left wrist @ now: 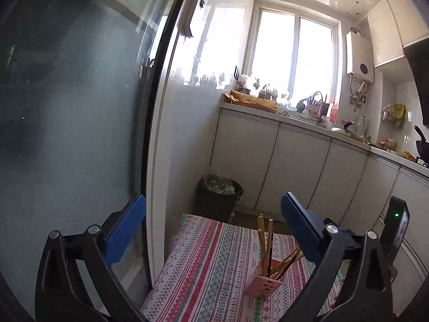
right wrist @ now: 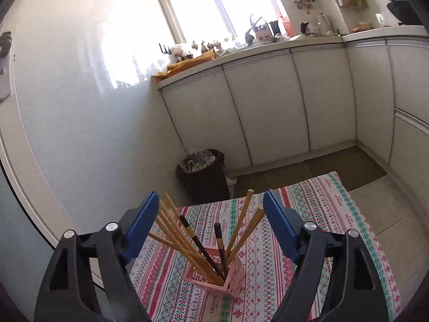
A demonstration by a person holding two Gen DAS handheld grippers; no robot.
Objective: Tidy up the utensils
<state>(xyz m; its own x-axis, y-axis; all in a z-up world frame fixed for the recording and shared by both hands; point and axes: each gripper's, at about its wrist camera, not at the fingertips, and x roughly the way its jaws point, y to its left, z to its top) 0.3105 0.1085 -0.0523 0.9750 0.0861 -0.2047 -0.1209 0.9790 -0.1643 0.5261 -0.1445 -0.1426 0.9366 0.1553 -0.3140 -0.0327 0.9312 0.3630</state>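
A pink lattice holder (right wrist: 228, 276) stands upright on the patterned tablecloth (right wrist: 308, 214) and holds several wooden and dark chopsticks (right wrist: 185, 230) that fan out of its top. My right gripper (right wrist: 209, 204) is open and empty, held above and behind the holder, with the chopstick tips rising between its blue pads. In the left wrist view the holder (left wrist: 264, 281) with its chopsticks (left wrist: 265, 244) stands to the lower right. My left gripper (left wrist: 213, 209) is open and empty, raised above the table's left side.
A dark waste bin (right wrist: 203, 174) full of rubbish stands on the floor beyond the table, against the white wall. White kitchen cabinets (right wrist: 268, 102) with a cluttered counter run along the back and right. A glass door (left wrist: 80, 120) is close on the left.
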